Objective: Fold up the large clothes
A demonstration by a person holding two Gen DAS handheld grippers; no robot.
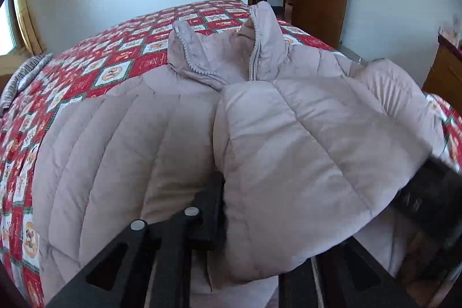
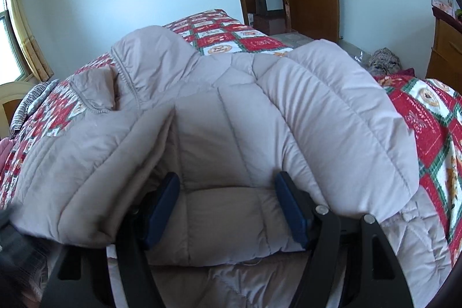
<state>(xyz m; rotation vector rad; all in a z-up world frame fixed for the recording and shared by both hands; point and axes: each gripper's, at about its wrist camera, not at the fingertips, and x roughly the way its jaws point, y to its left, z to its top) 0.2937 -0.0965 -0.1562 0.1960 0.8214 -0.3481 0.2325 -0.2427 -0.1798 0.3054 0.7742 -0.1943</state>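
Jacket (image 2: 225,134) lies between the right tongs (image 2: 228,210)

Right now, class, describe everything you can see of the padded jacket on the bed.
The jacket is pale pinkish-grey, quilted and puffy, with a stand-up collar and an open zip. It lies on the red patterned bedspread, collar away from the cameras, one front panel folded across its middle. The right claw straddles its near hem.
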